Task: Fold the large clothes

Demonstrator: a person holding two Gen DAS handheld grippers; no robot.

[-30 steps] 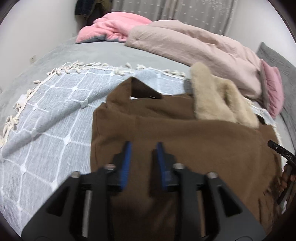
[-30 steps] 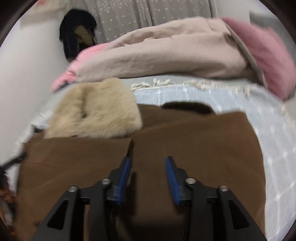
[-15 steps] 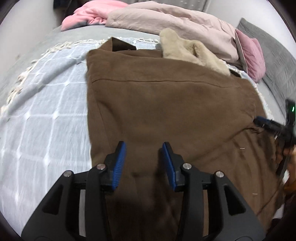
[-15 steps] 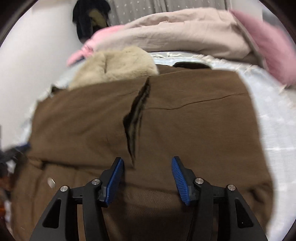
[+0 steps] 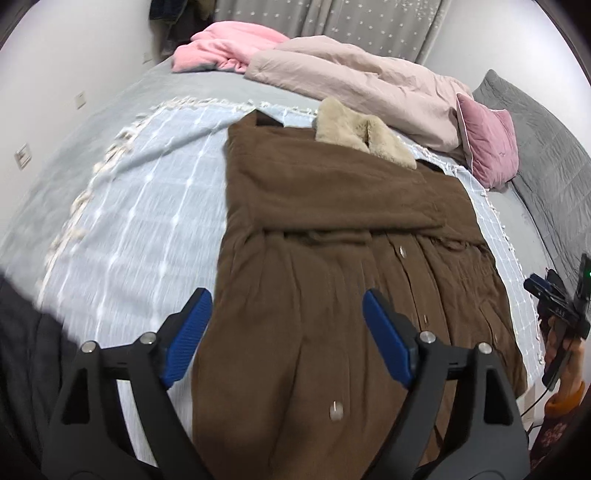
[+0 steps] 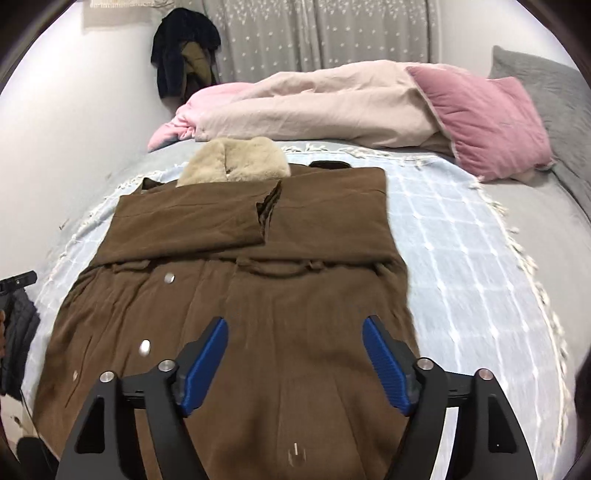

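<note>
Coat (image 5: 332, 258) lies flat on a pale blue checked blanket (image 5: 147, 206) spread over the bed (image 5: 177, 85), fur collar (image 5: 364, 134) at the far end, both sleeves folded across the chest, skirt with its buttons (image 6: 169, 278) running toward the cameras.

Surroundings: beige duvet (image 6: 325, 103) and pink blanket (image 5: 229, 48) bunched along the far edge, pink pillow (image 6: 484, 114) to the right, grey pillow (image 6: 554, 88) behind it. Dark clothes (image 6: 183, 48) hang on the wall by the curtain (image 6: 325, 33). Nothing sits on the coat itself; duvet and pillow are clear of it, only the collar end is near them.

Left gripper (image 5: 284, 332) hangs above the lower-left part of the skirt, jaws spread wide, nothing between them. Right gripper (image 6: 295, 354) sits over the lower middle of the skirt, jaws also spread wide, empty. In the left wrist view the right gripper (image 5: 554, 306) shows at the right edge with the hand on its handle.

Versus half a second ago: both pairs of jaws were much narrower then and low over the cloth; both now sit higher and further back, so the whole coat is in frame. Sleeve folds unchanged.
</note>
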